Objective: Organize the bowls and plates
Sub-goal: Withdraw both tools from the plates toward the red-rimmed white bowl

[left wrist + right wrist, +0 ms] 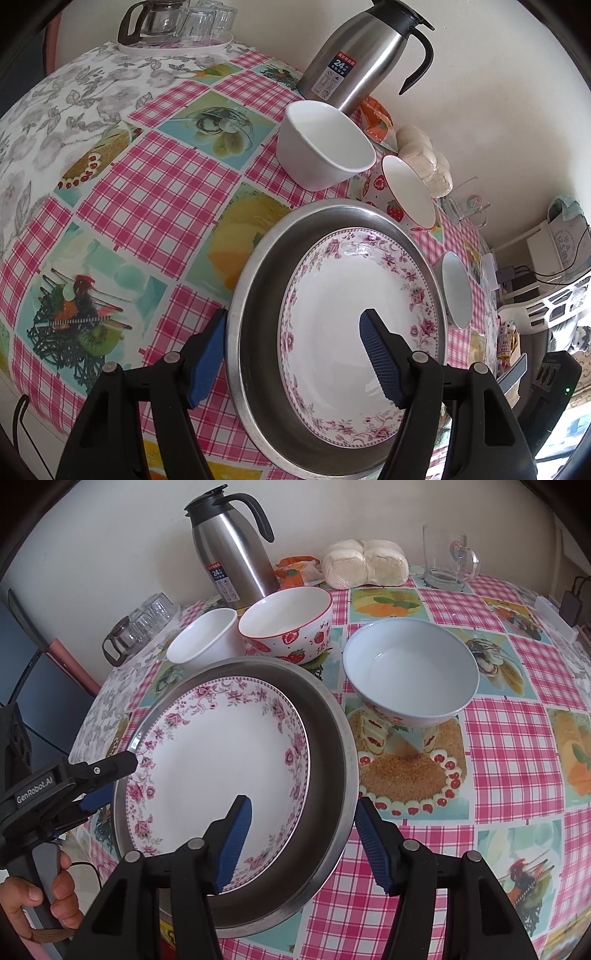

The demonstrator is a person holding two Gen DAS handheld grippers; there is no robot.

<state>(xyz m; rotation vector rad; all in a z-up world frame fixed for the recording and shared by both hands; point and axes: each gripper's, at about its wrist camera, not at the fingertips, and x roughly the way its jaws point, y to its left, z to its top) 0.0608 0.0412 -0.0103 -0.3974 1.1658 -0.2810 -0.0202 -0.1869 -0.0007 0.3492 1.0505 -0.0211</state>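
Observation:
A floral-rimmed plate (pixel 354 314) (pixel 221 753) lies inside a steel pan (pixel 251 295) (pixel 332 738) at the near edge of the table. My left gripper (pixel 293 354) (pixel 114 781) is open and straddles the pan's left rim, one finger outside and one over the plate. The right gripper (pixel 304 843) is also open and straddles the pan's right rim the same way. Behind the pan stand a plain white bowl (pixel 325 147) (pixel 205 638), a strawberry-print bowl (pixel 402 195) (pixel 288 627) and a pale wide bowl (pixel 456 291) (pixel 410 675).
A steel thermos jug (pixel 362 59) (pixel 232 550) stands by the wall, next to bagged buns (pixel 365 563) and a glass mug (pixel 443 557). A tray of glasses with a glass pot (pixel 173 26) (pixel 144 624) sits at the far corner. A person's hand (pixel 55 893) grips the left handle.

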